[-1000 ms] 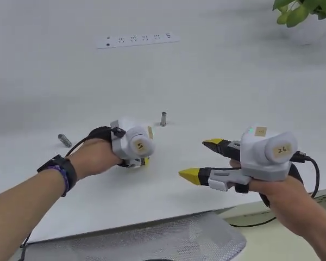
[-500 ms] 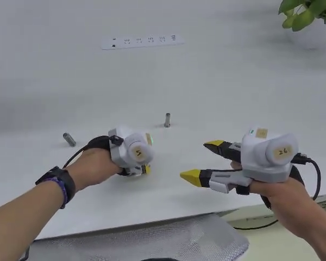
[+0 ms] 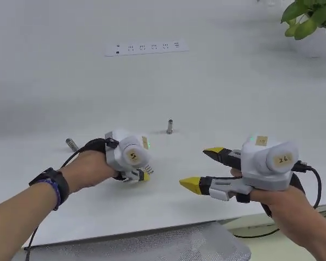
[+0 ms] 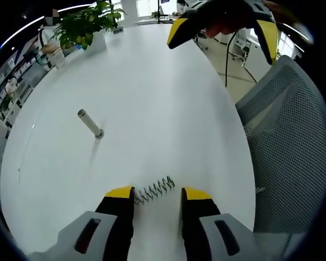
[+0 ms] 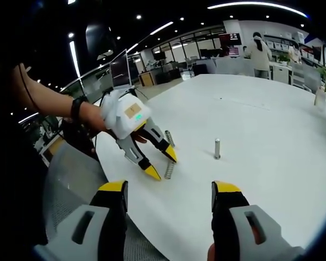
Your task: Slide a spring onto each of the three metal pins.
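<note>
Lying between spread left gripper (image 4: 157, 192) jaws, spring (image 4: 154, 189) masked in head view.

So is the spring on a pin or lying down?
Lying down: the spring rests flat on the table between the open jaws of the left gripper; the pin stands bare.

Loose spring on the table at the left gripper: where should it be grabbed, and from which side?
Grip the spring mid-length across its coils, from above. It lies flat on the table, axis roughly spanning the gap of the open left gripper, so closing as is would likely squash it endwise; roll the gripper first.
</note>
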